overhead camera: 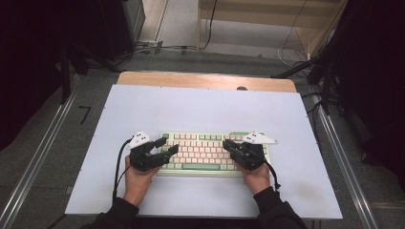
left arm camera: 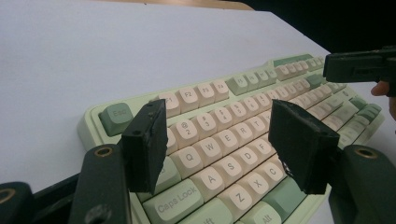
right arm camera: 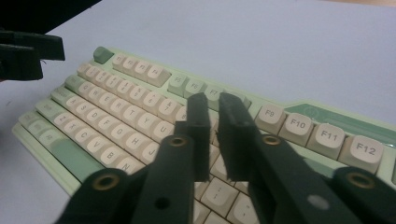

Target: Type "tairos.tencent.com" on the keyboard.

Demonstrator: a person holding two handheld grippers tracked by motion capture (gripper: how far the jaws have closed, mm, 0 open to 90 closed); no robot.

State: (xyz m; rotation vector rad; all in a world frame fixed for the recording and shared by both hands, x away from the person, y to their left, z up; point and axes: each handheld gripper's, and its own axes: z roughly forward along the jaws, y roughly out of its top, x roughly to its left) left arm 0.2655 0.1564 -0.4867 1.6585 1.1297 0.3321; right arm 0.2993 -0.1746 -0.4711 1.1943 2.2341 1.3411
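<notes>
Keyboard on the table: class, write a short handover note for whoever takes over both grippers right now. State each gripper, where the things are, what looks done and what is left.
Left gripper: jaws open, poised above the keyboard's left letter keys, holding nothing.
Right gripper: jaws nearly together with a thin gap, nothing between them, over the keys on the right half.
The keyboard lies flat on the white table, near the person's edge, between both hands.
Done: both grippers are brought over the keys.
Left: probably pressing keys; whether any key is down now cannot be told.

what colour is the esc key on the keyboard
Green, darker than the pale green keyboard case; the Esc key shows best in the left gripper view.
</notes>
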